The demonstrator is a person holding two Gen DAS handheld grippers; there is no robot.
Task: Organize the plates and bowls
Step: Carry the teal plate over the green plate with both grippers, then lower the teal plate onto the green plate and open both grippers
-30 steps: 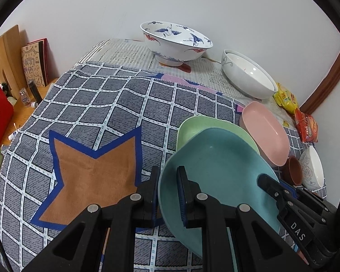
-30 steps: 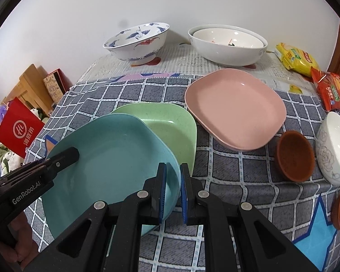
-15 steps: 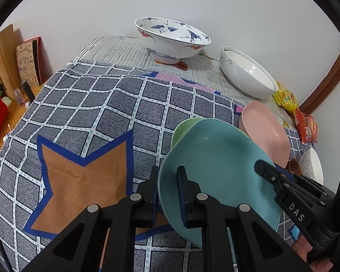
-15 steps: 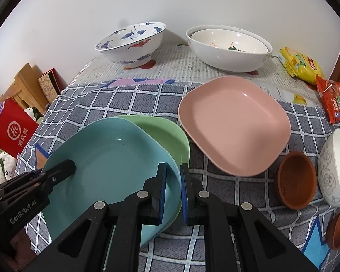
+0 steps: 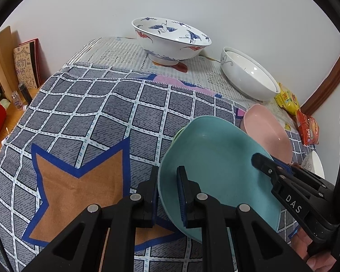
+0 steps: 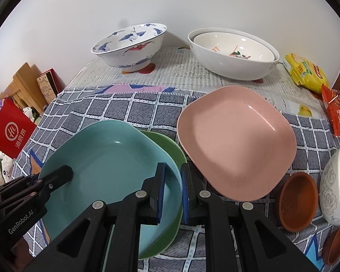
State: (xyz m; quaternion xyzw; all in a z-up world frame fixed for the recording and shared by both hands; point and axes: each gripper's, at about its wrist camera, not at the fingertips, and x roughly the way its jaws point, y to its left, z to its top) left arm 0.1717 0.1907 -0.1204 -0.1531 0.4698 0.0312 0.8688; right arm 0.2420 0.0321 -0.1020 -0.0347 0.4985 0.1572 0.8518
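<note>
left wrist view: the left gripper point(image 5: 167, 195) had its jaws nearly closed, clamped on the near left rim of the teal plate point(image 5: 215, 158), one pad inside the rim and one outside. the teal plate sat at 4 o'clock on the checked cloth point(image 5: 115, 117), stacked on the green plate point(image 5: 178, 133), of which only a sliver showed at the teal plate's 10 o'clock edge. the right gripper point(image 5: 258, 158) entered from 4 o'clock, with a finger resting inside the teal plate's right side. the pink plate point(image 5: 265, 129) lay at 2 o'clock of the teal plate, just beside it. the crane-pattern bowl point(image 5: 170, 38) stood at 12 o'clock by the wall.

right wrist view: the right gripper point(image 6: 172, 192) straddled the near right rims of the teal plate point(image 6: 111, 158) and green plate point(image 6: 172, 149); its jaws were narrow and opening, and pad contact could not be confirmed. the left gripper point(image 6: 63, 172) reached in from 8 o'clock onto the teal plate's left rim. the pink plate point(image 6: 235, 140) lay at 2 o'clock, near the green plate. the nested white bowls point(image 6: 231, 56) stood at 1 o'clock. two brown dishes point(image 6: 298, 201) and a rose-pattern bowl point(image 6: 337, 185) sat at 4 o'clock.
</note>
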